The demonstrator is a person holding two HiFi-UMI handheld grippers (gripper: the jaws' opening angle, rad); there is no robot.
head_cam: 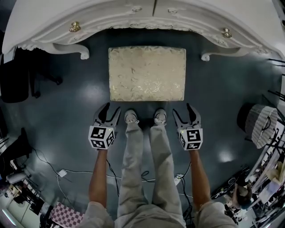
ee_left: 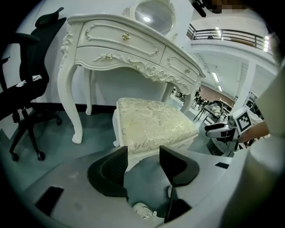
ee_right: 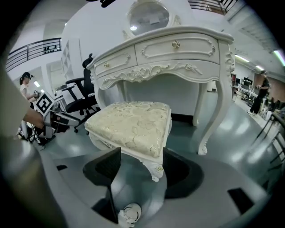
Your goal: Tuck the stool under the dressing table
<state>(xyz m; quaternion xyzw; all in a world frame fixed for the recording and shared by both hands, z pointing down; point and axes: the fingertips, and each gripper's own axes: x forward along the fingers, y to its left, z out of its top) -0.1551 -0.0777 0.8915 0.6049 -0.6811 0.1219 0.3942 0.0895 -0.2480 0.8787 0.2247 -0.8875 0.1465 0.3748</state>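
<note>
Head view shows the stool (head_cam: pixel 147 73) standing on the floor (head_cam: pixel 67 98) just in front of the desk (head_cam: pixel 147 13), not yet under it. The left gripper (head_cam: pixel 111 109) and right gripper (head_cam: pixel 182 109) flank the person's shoes (head_cam: pixel 131 116) short of its near edge, probably lined up to push both corners evenly. Left gripper view has the left gripper (ee_left: pixel 143 153) spread wide and empty, aimed at the stool (ee_left: pixel 153 122), while right gripper view shows the right gripper (ee_right: pixel 140 156) likewise released, framing the stool (ee_right: pixel 131 122) at its near corner without touching.

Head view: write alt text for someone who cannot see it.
From above: a cream stool stands before a white dressing table, not tucked under. A person faces it, left gripper and right gripper open, short of it.
</note>
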